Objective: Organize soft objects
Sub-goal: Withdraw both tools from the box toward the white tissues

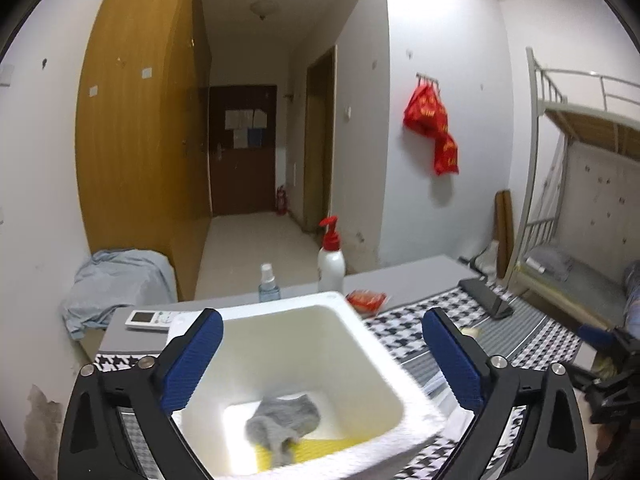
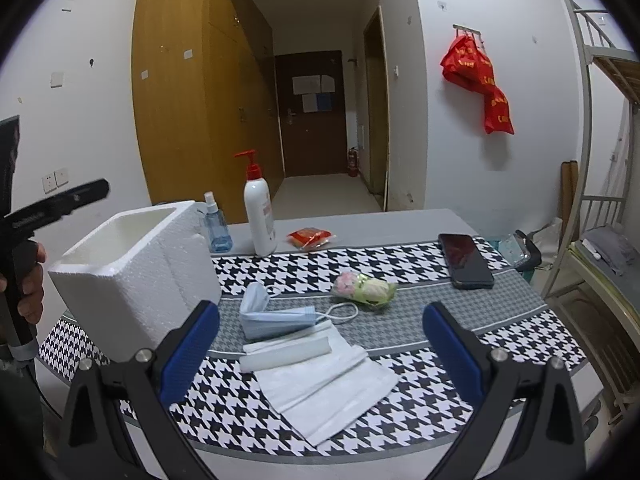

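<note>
A white foam box (image 1: 372, 364) stands on the table's left; it also shows in the right wrist view (image 2: 132, 276). Inside it lie a grey sock (image 1: 284, 424) and something yellow (image 1: 316, 448). My left gripper (image 1: 322, 360) is open and empty, above the box. My right gripper (image 2: 320, 344) is open and empty, above a folded white cloth (image 2: 320, 380). A blue face mask (image 2: 272, 316) and a small pink-and-green soft item (image 2: 364, 288) lie just beyond the cloth on the houndstooth mat (image 2: 520, 336).
At the table's back stand a pump bottle (image 2: 260, 212) and a spray bottle (image 2: 216, 224), with a red packet (image 2: 310, 237) and a remote (image 1: 150, 320). A black phone (image 2: 464, 260) lies at the right. A bunk bed (image 2: 600, 200) stands to the right.
</note>
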Demonstrator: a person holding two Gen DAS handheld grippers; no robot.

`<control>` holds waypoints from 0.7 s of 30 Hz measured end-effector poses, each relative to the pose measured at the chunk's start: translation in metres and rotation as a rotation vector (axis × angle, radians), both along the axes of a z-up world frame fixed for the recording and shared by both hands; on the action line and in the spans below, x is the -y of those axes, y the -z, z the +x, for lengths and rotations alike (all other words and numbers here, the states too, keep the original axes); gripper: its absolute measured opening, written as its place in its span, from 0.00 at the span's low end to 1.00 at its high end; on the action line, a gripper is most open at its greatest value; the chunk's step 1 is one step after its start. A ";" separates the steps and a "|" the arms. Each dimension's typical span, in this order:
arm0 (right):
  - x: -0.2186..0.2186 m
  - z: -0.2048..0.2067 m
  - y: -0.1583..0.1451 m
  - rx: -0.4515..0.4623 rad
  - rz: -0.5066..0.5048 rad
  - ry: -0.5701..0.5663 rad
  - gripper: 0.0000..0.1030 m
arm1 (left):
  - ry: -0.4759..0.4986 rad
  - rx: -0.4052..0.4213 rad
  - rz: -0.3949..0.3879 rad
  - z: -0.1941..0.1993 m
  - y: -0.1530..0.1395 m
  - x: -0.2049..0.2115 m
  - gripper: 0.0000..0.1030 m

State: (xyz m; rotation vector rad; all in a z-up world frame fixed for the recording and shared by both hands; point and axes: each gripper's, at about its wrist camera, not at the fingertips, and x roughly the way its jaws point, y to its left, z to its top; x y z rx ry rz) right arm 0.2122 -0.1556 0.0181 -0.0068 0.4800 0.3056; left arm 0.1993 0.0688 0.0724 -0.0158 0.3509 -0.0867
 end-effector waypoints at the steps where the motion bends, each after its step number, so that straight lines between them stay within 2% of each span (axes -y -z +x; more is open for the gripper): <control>1: 0.002 0.000 0.000 0.000 -0.002 0.000 1.00 | 0.009 0.010 0.000 -0.004 -0.002 0.003 0.98; 5: 0.012 -0.005 -0.002 0.010 0.002 0.006 1.00 | 0.034 0.044 0.014 -0.021 -0.009 0.018 0.99; 9: 0.021 -0.010 -0.004 0.017 0.000 -0.004 1.00 | 0.018 0.078 0.023 -0.036 -0.014 0.033 0.99; 21: 0.058 -0.029 -0.009 0.054 0.042 -0.031 1.00 | 0.002 0.086 0.073 -0.058 -0.016 0.078 0.99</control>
